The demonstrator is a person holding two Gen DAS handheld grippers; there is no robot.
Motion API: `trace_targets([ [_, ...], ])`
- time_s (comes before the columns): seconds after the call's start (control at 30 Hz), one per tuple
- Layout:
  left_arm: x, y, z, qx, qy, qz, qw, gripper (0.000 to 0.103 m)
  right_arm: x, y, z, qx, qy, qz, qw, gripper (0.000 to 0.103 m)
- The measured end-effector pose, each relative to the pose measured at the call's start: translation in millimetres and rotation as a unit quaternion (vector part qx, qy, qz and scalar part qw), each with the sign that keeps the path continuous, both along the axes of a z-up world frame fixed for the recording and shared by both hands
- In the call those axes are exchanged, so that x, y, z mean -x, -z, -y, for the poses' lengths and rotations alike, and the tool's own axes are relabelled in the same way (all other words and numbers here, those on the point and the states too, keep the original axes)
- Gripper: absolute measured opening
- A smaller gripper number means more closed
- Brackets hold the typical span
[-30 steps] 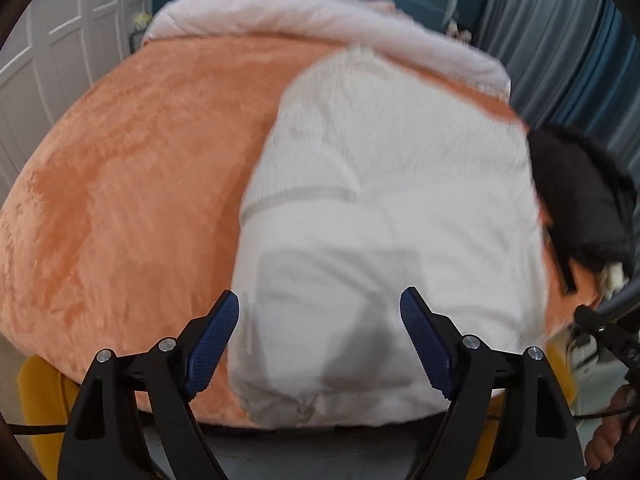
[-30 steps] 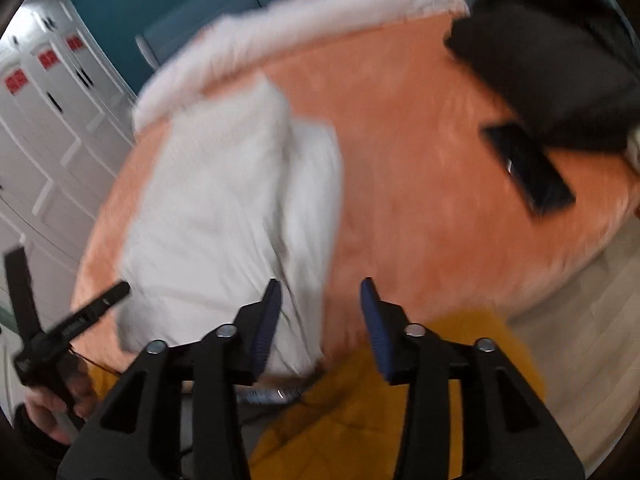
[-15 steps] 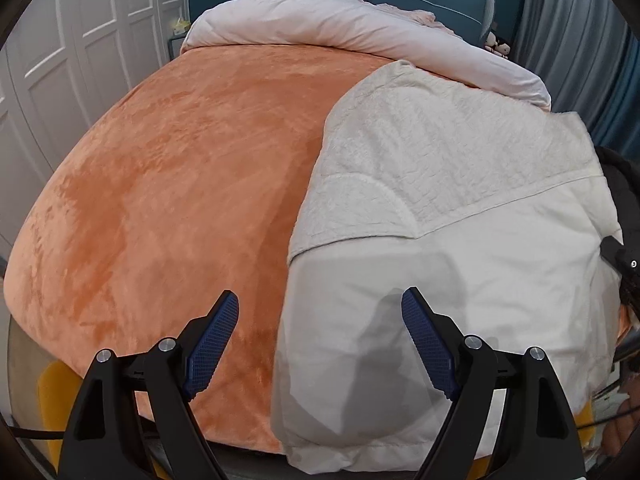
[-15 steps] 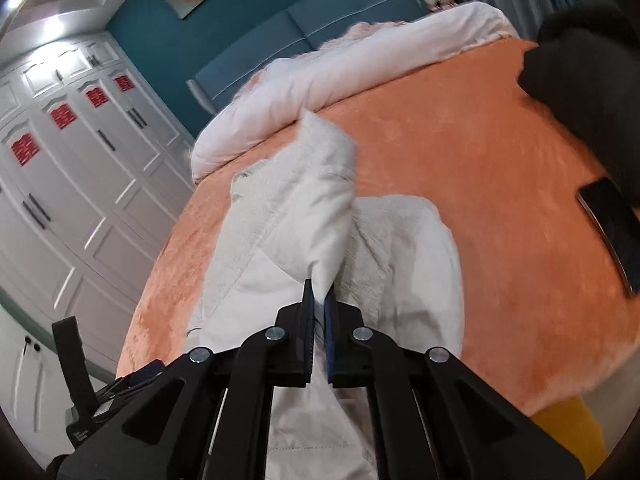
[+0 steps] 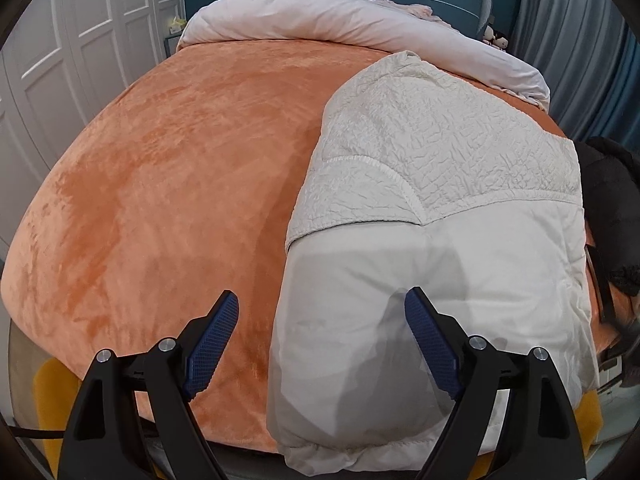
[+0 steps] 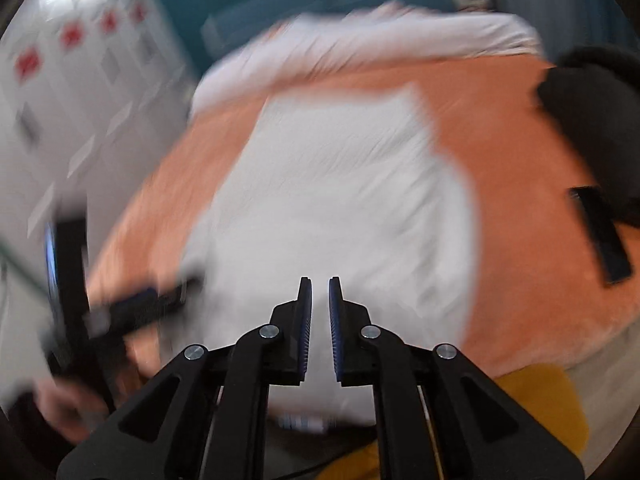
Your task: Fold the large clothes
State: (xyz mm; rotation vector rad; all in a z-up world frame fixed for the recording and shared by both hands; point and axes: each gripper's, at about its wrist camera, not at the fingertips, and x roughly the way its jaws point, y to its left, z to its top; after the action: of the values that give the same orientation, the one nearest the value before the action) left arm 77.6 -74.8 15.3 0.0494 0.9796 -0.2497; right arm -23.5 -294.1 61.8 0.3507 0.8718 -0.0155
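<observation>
Cream-white padded fabric, a large folded jacket [image 5: 432, 248], lies on a plush orange bedspread [image 5: 168, 184], toward the bed's right side in the left wrist view. Its long axis runs from the foot of the bed toward the pale pink duvet [image 5: 360, 28] at the head: the smooth quilted end hangs slightly over the near edge, the crinkly fleece-textured end points away. The left gripper [image 5: 320, 340] hovers above the near edge with its blue-padded claw wide apart, one finger over the jacket, one over the bedspread, holding nothing. The right gripper [image 6: 320, 320], in a motion-blurred view, has just been opening slightly; its claw is nearly together, with a narrow empty gap. A black garment [image 6: 592, 120] lies at the bed's right.
</observation>
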Motion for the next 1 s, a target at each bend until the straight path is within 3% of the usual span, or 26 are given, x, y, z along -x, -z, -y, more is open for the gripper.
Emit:
trace_targets([
  [0.1, -0.6, 2.7, -2.4, 0.002, -0.001, -0.011, 0.9999, 0.084, -8.4, 58.5, -26.5, 0.025, -0.023, -0.074, 0.997, 0.005],
  [0.17, -2.9, 0.8, -9.6, 0.017, 0.001, -0.027, 0.9995, 0.085, -11.7, 51.6, -26.2, 0.020, -0.020, -0.084, 0.996, 0.006],
  [0.23, -7.6, -5.4, -17.6, 0.041, -0.002, -0.035, 0.9985, 0.085, -12.7, 22.9, -8.6, 0.004, 0.000, -0.056, 0.998, 0.007],
  [0.3, -21.9, -18.2, -27.8, 0.086, -0.015, -0.033, 0.9957, 0.087, -11.3, -10.9, 16.4, -0.014, 0.054, 0.000, 0.998, 0.034],
  [0.33, -28.7, -22.0, -29.1, 0.101, -0.022, -0.034, 0.9941, 0.088, -13.4, -20.3, 34.6, -0.024, 0.086, 0.020, 0.996, 0.061],
  [0.37, -41.5, -25.4, -31.1, 0.128, -0.030, -0.039, 0.9905, 0.089, -19.1, -22.0, 50.2, -0.034, 0.110, 0.028, 0.993, 0.072],
  [0.47, -80.5, -20.8, -28.1, 0.191, -0.038, -0.074, 0.9779, 0.089, -52.0, 1.3, 97.0, -0.058, 0.155, -0.013, 0.986, 0.072],
  [0.53, -104.0, -8.5, -24.3, 0.217, -0.040, -0.100, 0.9702, 0.089, -63.5, 29.4, 108.7, -0.100, 0.161, -0.047, 0.981, 0.072],
  [0.57, -112.0, -2.5, -21.8, 0.226, -0.033, -0.114, 0.9669, 0.089, -71.2, 46.5, 117.4, -0.144, 0.160, -0.061, 0.975, 0.076],
  [0.6, -117.9, 4.2, -18.1, 0.229, -0.029, -0.129, 0.9644, 0.089, -74.8, 57.2, 121.9, -0.171, 0.163, -0.066, 0.969, 0.083],
  [0.67, -130.0, 23.8, -10.9, 0.246, -0.013, -0.166, 0.9549, 0.093, -83.6, 79.9, 128.4, -0.224, 0.163, -0.072, 0.958, 0.088],
  [0.73, -134.2, 37.0, -11.6, 0.266, -0.021, -0.179, 0.9469, 0.098, -90.4, 97.1, 131.1, -0.276, 0.158, -0.075, 0.945, 0.091],
  [0.87, -140.3, 62.0, -16.5, 0.329, -0.029, -0.201, 0.9222, 0.098, -109.5, 131.7, 136.6, -0.360, 0.144, -0.071, 0.919, 0.098],
  [0.93, -142.3, 69.6, -18.1, 0.347, -0.030, -0.207, 0.9140, 0.098, -123.5, 137.0, 132.7, -0.368, 0.128, -0.065, 0.919, 0.098],
  [1.0, -141.8, 69.2, -15.4, 0.349, -0.025, -0.202, 0.9150, 0.097, -136.0, 132.7, 121.9, -0.365, 0.102, -0.059, 0.923, 0.085],
])
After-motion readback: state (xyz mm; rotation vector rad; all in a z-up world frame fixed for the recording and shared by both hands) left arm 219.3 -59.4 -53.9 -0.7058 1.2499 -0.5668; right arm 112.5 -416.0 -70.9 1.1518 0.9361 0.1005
